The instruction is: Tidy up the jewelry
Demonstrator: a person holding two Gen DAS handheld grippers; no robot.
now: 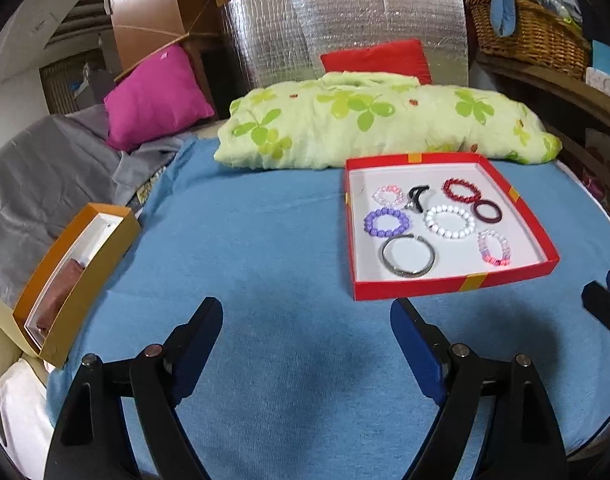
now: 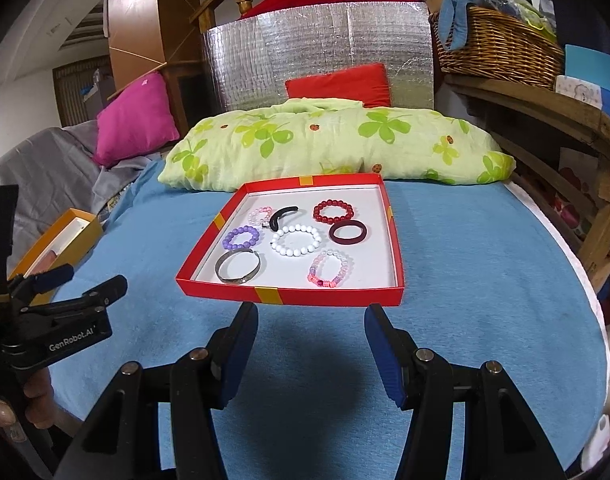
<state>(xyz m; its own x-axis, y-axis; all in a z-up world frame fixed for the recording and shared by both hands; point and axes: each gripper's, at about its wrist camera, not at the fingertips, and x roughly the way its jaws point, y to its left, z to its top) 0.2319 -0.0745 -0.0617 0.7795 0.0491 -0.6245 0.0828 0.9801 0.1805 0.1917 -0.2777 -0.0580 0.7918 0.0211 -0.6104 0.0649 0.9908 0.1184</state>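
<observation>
We held left gripper (image 1: 307,346) and right gripper (image 2: 311,354) spread, empty, above blue sheet (image 1: 265,240); bracelets (image 2: 296,240) lay grouped in red tray (image 2: 289,295) just beyond right fingertips, likely for sorting.

Matt blue cloth covers the bed (image 2: 465,280). The red cardboard tray (image 2: 289,295) holds glossy plastic-looking bead bracelets (image 2: 296,241) and a shiny metal bangle (image 2: 237,267). Behind it stand crinkled silver foil (image 2: 317,40) and a woven wicker basket (image 2: 501,46).
</observation>
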